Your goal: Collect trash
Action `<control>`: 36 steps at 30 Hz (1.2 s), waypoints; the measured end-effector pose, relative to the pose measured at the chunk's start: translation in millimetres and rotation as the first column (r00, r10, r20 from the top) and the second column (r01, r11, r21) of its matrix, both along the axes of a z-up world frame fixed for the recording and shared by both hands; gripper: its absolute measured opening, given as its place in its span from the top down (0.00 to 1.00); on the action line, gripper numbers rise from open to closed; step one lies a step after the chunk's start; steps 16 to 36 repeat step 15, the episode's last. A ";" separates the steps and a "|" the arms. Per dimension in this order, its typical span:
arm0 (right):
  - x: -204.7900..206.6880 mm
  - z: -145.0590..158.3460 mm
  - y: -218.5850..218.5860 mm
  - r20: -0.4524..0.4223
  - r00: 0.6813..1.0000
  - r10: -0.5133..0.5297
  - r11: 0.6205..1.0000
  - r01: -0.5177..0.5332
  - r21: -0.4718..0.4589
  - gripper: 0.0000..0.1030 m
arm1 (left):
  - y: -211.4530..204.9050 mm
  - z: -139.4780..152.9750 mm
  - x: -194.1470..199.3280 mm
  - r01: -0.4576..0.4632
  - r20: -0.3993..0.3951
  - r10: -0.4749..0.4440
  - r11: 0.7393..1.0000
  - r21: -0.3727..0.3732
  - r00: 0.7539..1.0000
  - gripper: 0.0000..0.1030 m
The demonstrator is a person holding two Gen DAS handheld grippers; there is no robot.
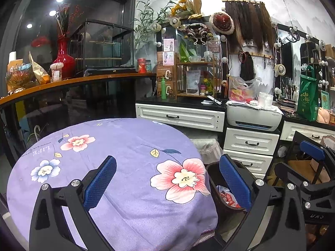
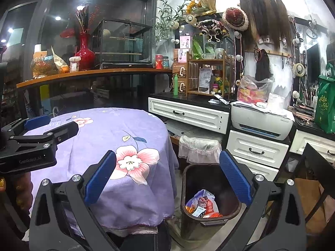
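Risk: knocking dark plastic bin [image 2: 206, 198] of wrappers [image 2: 202, 206] beside purple floral tablecloth [image 2: 100, 138]; left gripper [image 1: 167, 185], right gripper [image 2: 167, 183] wide open, empty.

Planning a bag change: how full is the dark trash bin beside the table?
Partly full: wrappers cover the bottom of the bin, with bare inner wall above them.
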State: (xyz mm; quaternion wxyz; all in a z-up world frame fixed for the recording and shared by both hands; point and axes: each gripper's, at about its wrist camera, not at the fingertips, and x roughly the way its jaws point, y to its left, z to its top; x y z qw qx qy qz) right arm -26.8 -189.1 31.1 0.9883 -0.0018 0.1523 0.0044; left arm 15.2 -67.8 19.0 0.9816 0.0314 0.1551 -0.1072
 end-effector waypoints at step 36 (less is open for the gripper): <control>1.1 -2.0 -2.6 -0.006 1.000 -0.001 1.000 0.001 0.006 0.06 | 0.1 -1.9 1.7 -0.016 -0.011 0.016 1.000 -0.007 1.000 0.05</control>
